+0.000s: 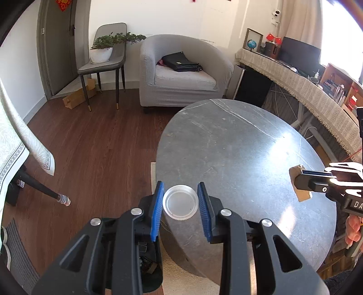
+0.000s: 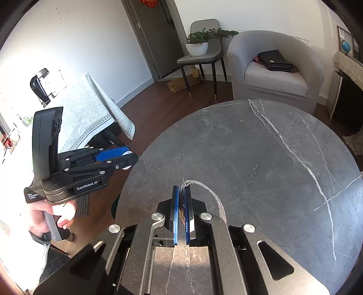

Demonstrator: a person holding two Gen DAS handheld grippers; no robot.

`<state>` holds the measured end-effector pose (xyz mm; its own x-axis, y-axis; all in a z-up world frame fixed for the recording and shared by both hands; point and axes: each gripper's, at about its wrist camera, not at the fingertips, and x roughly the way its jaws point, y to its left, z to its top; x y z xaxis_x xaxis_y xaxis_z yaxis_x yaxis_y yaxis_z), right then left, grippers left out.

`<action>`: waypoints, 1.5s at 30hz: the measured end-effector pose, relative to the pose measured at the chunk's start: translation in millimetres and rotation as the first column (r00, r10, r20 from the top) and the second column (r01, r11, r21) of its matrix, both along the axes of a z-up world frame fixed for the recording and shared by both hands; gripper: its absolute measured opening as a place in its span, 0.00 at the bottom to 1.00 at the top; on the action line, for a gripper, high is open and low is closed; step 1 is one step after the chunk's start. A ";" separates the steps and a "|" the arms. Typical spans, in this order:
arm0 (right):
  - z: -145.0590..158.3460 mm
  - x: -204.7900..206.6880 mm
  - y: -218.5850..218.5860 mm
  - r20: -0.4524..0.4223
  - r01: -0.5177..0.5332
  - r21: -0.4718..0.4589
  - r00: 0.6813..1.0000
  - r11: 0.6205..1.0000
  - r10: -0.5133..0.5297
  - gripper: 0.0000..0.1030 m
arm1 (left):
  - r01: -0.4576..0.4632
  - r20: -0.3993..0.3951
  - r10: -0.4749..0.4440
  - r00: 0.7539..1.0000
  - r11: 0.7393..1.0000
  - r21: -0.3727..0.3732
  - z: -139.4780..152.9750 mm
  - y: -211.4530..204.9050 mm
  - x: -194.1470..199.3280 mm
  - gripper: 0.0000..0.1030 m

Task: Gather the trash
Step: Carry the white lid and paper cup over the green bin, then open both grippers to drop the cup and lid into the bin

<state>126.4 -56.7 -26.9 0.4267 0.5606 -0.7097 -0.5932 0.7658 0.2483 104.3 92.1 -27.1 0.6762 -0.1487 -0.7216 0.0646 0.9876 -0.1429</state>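
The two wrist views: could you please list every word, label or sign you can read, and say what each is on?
"GenRobot.AI": white print on the side of the left gripper, right wrist view.
"Data Acquisition System": small white print on the same gripper's rear corner.
"DA": cut-off white letters on the right gripper, left wrist view.
Red door decoration: characters too blurred to read.

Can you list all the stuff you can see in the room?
lid: 1, clear, between left gripper's pads
cardboard scrap: 1, brown, in right gripper
table: 1, dark grey marble, round
armchair: 1, grey, behind table
bag: 1, black, on armchair
chair: 1, grey, by door
plant: 1, green, white pot, on chair
box: 1, brown, on floor
globe: 1, blue, on desk
left gripper: black, blue pads
right gripper: black, shut on scrap
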 end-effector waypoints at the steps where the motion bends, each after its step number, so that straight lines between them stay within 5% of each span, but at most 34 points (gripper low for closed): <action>1: 1.7 -4.3 6.2 0.006 -0.006 0.003 1.000 1.000 0.006 0.04 | -0.017 -0.005 0.017 1.000 1.000 -0.002 -1.4 8.7 -4.7 0.31; 9: 1.6 -36.2 62.9 0.015 -0.066 0.043 0.998 0.997 0.065 0.04 | -0.096 -0.072 0.098 0.993 0.995 0.025 -28.7 67.8 -43.8 0.31; 18: -5.9 -51.8 139.1 0.029 -0.182 -0.014 0.983 0.983 0.182 0.04 | -0.147 -0.160 0.149 0.976 0.989 0.024 -65.3 119.5 -63.7 0.31; 35: -37.1 -53.5 225.9 -0.029 -0.255 -0.070 0.967 0.964 0.254 0.04 | -0.121 -0.375 0.137 0.917 0.990 0.067 -151.5 146.9 -72.2 0.33; 40: -50.0 -48.5 240.7 -0.052 -0.244 -0.090 0.969 0.966 0.240 0.04 | -0.124 -0.353 0.135 0.926 0.991 0.052 -148.1 153.4 -77.4 0.58; 45: -70.0 -45.9 258.6 -0.075 -0.252 -0.117 0.967 0.961 0.245 0.04 | -0.136 -0.307 0.145 0.941 0.989 0.052 -133.2 161.8 -86.6 0.55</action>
<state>80.6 201.9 -96.9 0.2401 0.5495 -0.8003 -0.7557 0.6232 0.2012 17.8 253.9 -160.3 0.4318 -0.0439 -0.9009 -0.1178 0.9875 -0.1046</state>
